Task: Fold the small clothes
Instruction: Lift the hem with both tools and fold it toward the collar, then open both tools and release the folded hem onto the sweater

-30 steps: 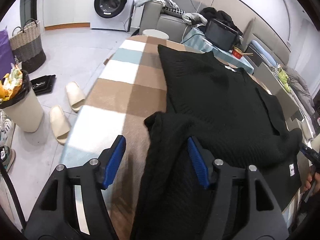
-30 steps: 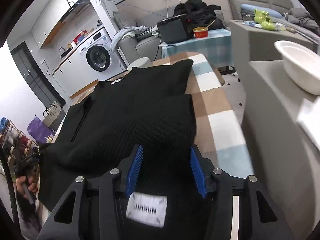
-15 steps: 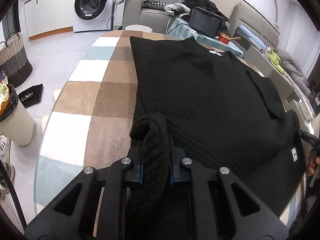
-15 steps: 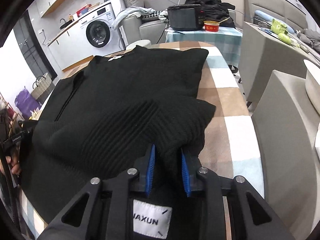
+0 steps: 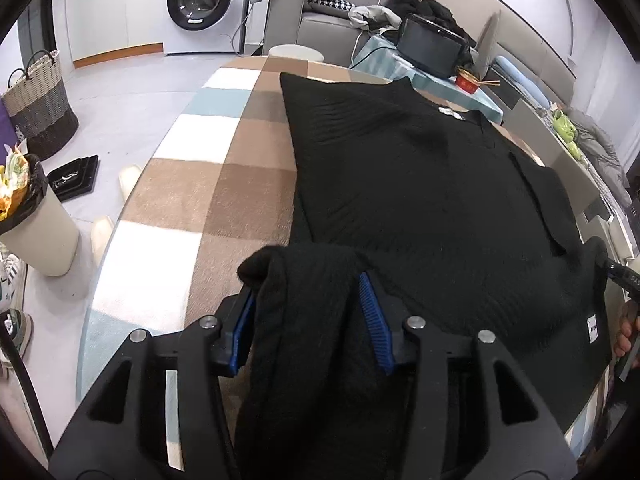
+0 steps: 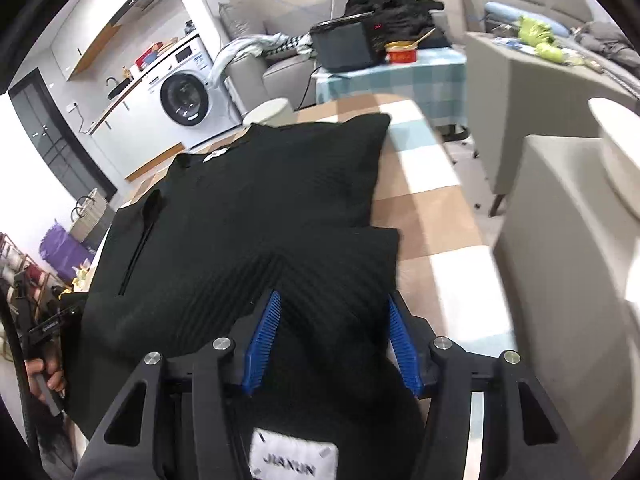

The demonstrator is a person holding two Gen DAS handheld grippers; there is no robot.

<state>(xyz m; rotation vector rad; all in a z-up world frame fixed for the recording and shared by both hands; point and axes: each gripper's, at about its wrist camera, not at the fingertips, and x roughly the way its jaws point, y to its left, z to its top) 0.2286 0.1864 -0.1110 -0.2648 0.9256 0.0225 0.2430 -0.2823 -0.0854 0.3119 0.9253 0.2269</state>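
Note:
A black knit sweater [image 5: 420, 184] lies spread on the checked tablecloth [image 5: 192, 200]; it also shows in the right wrist view [image 6: 260, 216]. My left gripper [image 5: 306, 304] is open, its blue pads either side of a bunched sweater corner [image 5: 304, 280] that drapes over it. My right gripper [image 6: 332, 332] is open, its pads either side of the folded-over hem [image 6: 336, 272]. A white label [image 6: 292, 460] lies between the right gripper's arms.
A bin [image 5: 32, 224], a woven basket [image 5: 40, 108] and slippers [image 5: 104, 232] stand on the floor at the left. A washing machine [image 5: 200, 4] and sofa are at the back. A grey chair [image 6: 560, 280] stands close to the table's right edge.
Both grippers were shut on sweater fabric half a second ago and have opened. The fabric now lies loose between the pads.

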